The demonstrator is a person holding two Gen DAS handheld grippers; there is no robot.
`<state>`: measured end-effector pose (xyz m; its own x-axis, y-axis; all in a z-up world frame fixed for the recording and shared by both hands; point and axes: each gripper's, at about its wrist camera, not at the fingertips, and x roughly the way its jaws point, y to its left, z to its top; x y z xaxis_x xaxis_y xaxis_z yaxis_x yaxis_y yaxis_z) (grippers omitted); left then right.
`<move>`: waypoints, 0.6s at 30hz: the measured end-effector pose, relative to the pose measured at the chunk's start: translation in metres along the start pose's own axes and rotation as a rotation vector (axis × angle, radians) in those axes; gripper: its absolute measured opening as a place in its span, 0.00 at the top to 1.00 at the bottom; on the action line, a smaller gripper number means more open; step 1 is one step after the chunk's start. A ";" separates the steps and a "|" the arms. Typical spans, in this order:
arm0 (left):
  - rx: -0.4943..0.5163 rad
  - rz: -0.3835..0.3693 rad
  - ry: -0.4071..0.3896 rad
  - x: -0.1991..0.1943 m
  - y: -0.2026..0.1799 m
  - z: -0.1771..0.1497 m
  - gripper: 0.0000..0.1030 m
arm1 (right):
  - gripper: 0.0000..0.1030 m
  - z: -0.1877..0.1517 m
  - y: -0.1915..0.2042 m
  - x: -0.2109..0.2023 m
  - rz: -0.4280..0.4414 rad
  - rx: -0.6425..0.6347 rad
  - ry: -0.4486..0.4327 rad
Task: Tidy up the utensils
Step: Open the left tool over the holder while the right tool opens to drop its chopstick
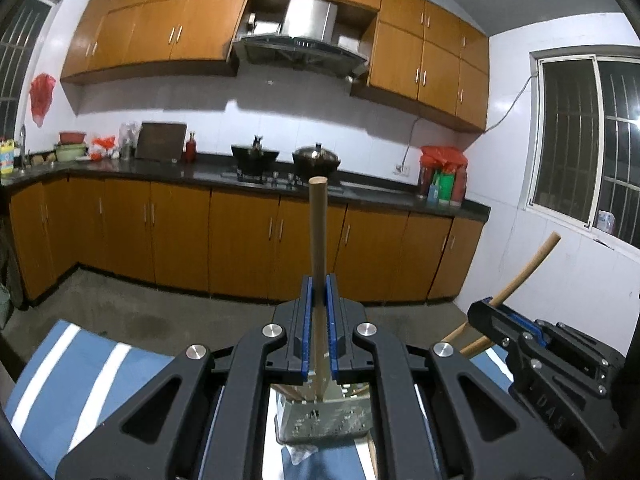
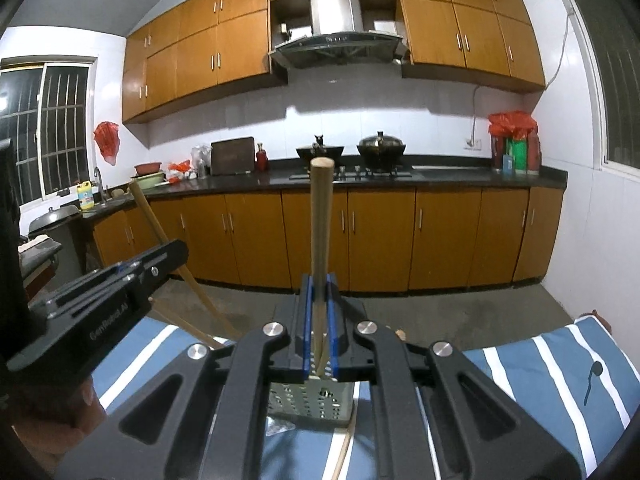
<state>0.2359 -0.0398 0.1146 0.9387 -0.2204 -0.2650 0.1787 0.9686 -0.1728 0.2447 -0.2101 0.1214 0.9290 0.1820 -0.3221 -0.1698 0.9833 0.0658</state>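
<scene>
We've got both tongs clenched on a wooden chopstick each: left tongs [image 1: 319, 292] on one chopstick [image 1: 319, 232], right tongs [image 2: 319, 292] on another chopstick [image 2: 321, 216], both lifted over the striped surface [image 2: 560, 364]. Next, probably lower them into the perforated metal holder [image 2: 310, 404] underneath, which already seems to hold a few sticks.

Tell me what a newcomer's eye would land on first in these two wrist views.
First, the two wooden handles standing upright: one clamped in the left claw, the other in the right claw, each at the centre of its own view. Below them a perforated metal utensil holder sits on a blue-and-white striped cloth. Behind runs a wall of orange-brown kitchen cabinets.
</scene>
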 end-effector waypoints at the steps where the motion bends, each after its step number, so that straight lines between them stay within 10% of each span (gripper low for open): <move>1: -0.012 -0.002 0.005 0.000 0.002 -0.001 0.92 | 0.90 -0.001 -0.001 0.000 0.002 0.006 0.001; 6: -0.038 -0.008 -0.025 -0.013 0.010 0.004 0.63 | 0.82 0.000 -0.005 -0.013 0.004 0.023 -0.027; 18: -0.080 0.064 -0.072 -0.077 0.040 -0.017 0.54 | 0.75 -0.045 -0.043 -0.054 -0.066 0.120 0.017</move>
<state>0.1656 0.0146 0.1123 0.9667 -0.1468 -0.2095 0.0962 0.9675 -0.2339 0.1875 -0.2617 0.0935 0.9309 0.1182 -0.3456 -0.0671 0.9854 0.1562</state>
